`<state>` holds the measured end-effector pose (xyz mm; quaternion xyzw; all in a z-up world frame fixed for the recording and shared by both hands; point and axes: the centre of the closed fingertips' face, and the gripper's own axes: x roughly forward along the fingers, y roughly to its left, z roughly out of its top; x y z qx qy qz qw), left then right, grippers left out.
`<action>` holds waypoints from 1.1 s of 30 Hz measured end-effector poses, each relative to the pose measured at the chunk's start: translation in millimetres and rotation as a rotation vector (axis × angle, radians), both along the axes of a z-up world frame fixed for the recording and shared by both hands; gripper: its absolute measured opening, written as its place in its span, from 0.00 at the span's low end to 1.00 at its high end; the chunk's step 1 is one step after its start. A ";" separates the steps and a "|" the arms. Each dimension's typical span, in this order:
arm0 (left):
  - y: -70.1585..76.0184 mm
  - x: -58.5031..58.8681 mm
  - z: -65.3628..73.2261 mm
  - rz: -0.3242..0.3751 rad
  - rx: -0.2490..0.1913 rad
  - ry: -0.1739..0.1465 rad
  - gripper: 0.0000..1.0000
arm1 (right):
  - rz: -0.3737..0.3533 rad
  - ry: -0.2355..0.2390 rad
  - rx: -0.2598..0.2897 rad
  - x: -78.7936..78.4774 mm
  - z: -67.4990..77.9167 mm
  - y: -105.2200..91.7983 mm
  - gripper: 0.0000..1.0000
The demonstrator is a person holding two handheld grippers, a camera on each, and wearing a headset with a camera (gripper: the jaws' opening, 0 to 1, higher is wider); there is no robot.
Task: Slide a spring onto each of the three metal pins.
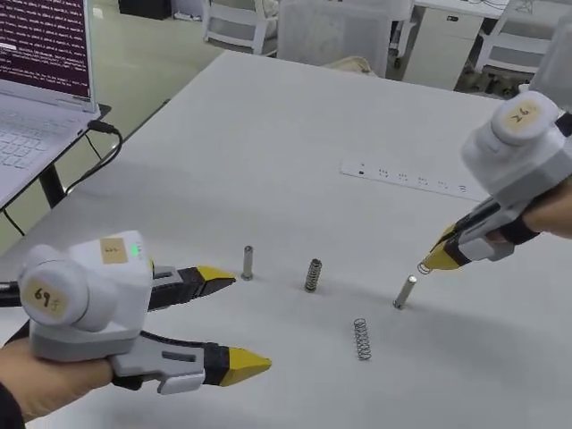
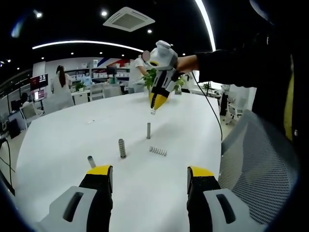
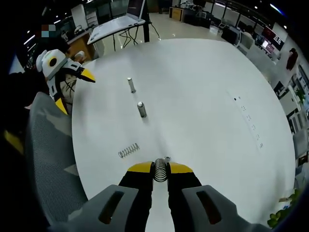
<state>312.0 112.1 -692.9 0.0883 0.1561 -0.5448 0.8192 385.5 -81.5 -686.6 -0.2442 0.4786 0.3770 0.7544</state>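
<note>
Three metal pins stand in a row on the white table [image 1: 268, 134]. The left pin [image 1: 248, 262] is bare. A spring sits on the middle pin [image 1: 313, 275]. The right pin [image 1: 405, 291] is bare too. A loose spring [image 1: 361, 339] lies flat in front of them. My right gripper [image 1: 438, 261] is shut on another spring [image 3: 160, 171], held just above and beside the right pin [image 3: 167, 158]. My left gripper [image 1: 234, 319] rests open near the left pin [image 2: 91, 161] with nothing between its fingers.
A laptop [image 1: 36, 80] stands on a side table at the far left, with a cable hanging from it. A white power strip [image 1: 407, 177] lies on the table behind the pins. Chairs stand beyond the far table edge.
</note>
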 end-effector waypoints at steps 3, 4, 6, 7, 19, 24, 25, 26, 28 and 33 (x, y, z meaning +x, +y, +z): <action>1.1 -0.2 -0.5 0.001 0.004 0.000 0.58 | -0.001 0.011 -0.008 4.4 -3.4 0.3 0.09; 1.4 -0.2 -0.1 0.003 0.002 0.001 0.58 | -0.002 0.016 -0.009 5.5 -4.7 0.3 0.09; 2.2 0.2 0.5 0.006 0.001 0.000 0.58 | -0.004 0.028 -0.015 7.8 -8.5 0.0 0.09; 2.7 0.5 0.6 0.008 0.001 0.000 0.58 | -0.004 0.033 -0.019 8.7 -10.5 -0.2 0.09; 3.4 2.0 -1.5 0.011 0.002 0.006 0.57 | 0.006 0.070 -0.055 9.9 -23.7 -1.7 0.09; 6.2 2.7 -2.0 0.016 0.003 0.007 0.57 | 0.012 0.075 -0.060 10.7 -25.7 0.1 0.09; 7.2 3.2 -1.8 0.018 0.003 0.006 0.57 | 0.015 0.077 -0.066 10.4 -26.5 -0.2 0.09; 7.7 3.4 -1.7 0.019 0.003 0.005 0.56 | 0.019 0.076 -0.074 10.6 -27.0 -0.9 0.09; 7.8 3.4 -1.6 0.021 0.003 0.005 0.56 | 0.019 0.080 -0.073 10.2 -26.9 -0.7 0.09; 7.0 2.9 -2.0 0.019 0.004 0.006 0.55 | 0.020 0.092 -0.074 10.1 -28.3 -0.3 0.09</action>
